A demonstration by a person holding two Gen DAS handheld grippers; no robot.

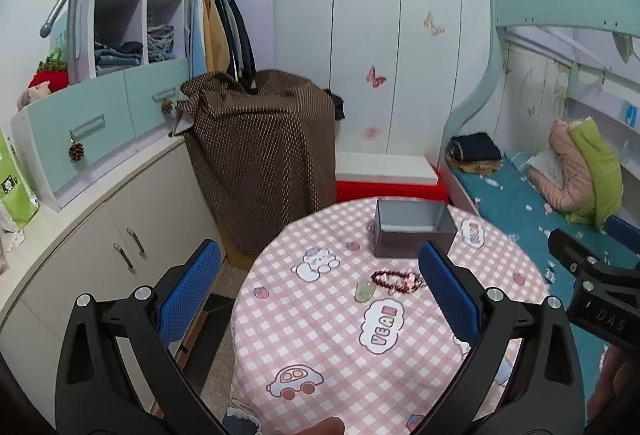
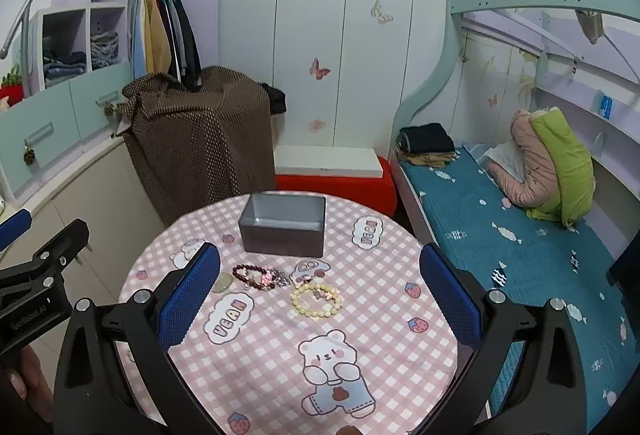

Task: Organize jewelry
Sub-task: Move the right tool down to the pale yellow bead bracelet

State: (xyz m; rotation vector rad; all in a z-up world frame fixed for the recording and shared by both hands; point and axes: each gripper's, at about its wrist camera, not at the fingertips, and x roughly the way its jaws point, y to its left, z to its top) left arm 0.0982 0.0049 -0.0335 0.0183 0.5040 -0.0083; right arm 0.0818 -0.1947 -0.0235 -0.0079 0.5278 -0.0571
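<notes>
A round table with a pink checked cloth (image 2: 360, 347) carries the jewelry. A dark red bead bracelet (image 2: 256, 276) with pink charms lies mid-table; it also shows in the left wrist view (image 1: 394, 280). A cream bead bracelet (image 2: 317, 300) lies right of it. A pale green stone (image 1: 365, 291) lies left of the red bracelet. An open grey metal box (image 2: 282, 230) stands behind them, also in the left wrist view (image 1: 414, 233). My left gripper (image 1: 320, 295) is open and empty above the table's left edge. My right gripper (image 2: 320, 295) is open and empty above the table, near the bracelets.
A brown-draped box (image 2: 200, 139) stands behind the table at the left, beside beige cabinets (image 1: 120, 235). A red stool with a white board (image 2: 332, 175) is behind the table. A bunk bed with a teal mattress (image 2: 520, 243) is on the right.
</notes>
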